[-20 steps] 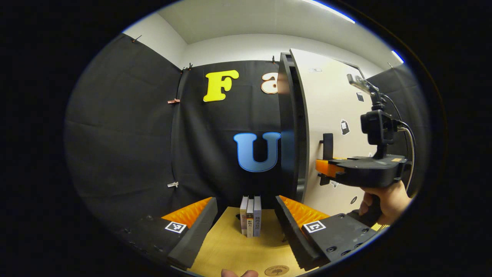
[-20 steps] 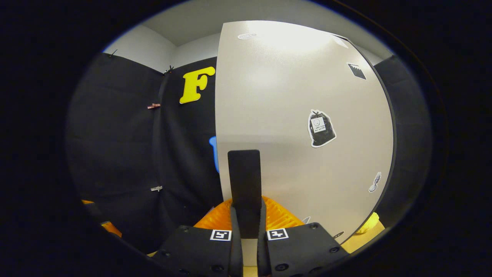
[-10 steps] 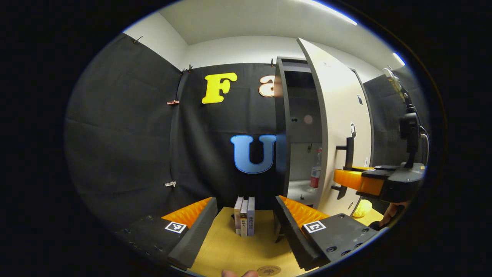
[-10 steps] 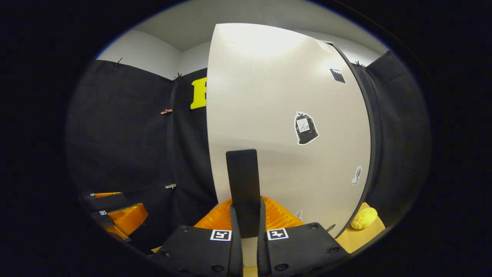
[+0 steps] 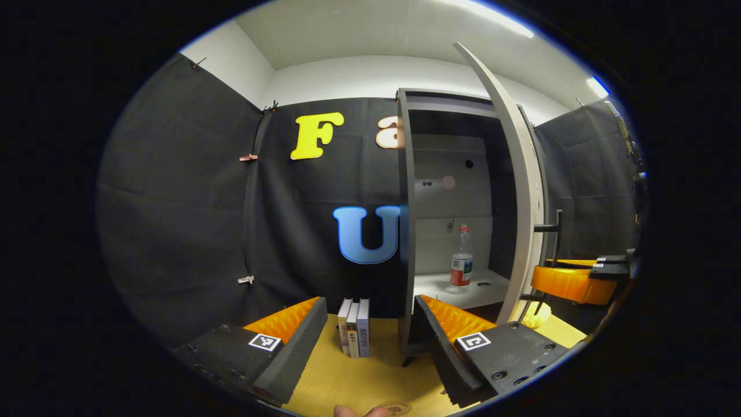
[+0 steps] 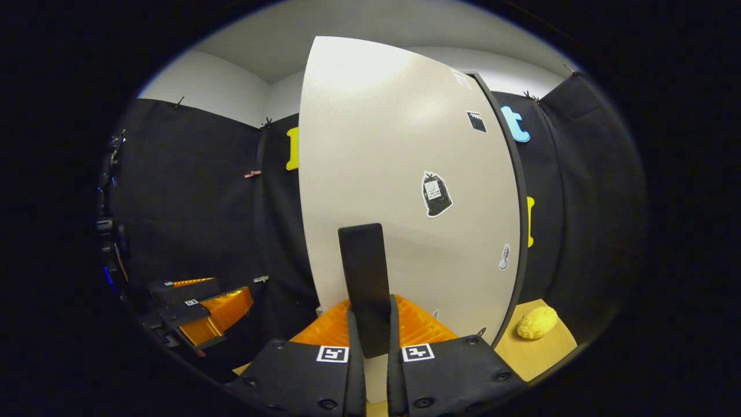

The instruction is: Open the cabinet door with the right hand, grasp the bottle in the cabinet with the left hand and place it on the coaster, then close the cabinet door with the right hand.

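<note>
Door's swung way out over the last second, so now I can see right into the cabinet from the left gripper view. My right gripper has its jaws clamped on the black door handle, with the cabinet door filling the middle of that view. My left gripper sits low in the frame with its jaws spread wide, holding nothing, above the bench.

Right of centre, the bottle stands upright on the cabinet's white shelf, well apart from my left jaws. It's a clear plastic one with a red label and red cap. My guess is it's light, a bit squishy and slick, so it could tip easily. I'd take it around the labelled middle, not the neck.

At the bottom edge there's a bit of the coaster. Some books stand just left of the cabinet, and there's a yellow lumpy thing at lower right.
</note>
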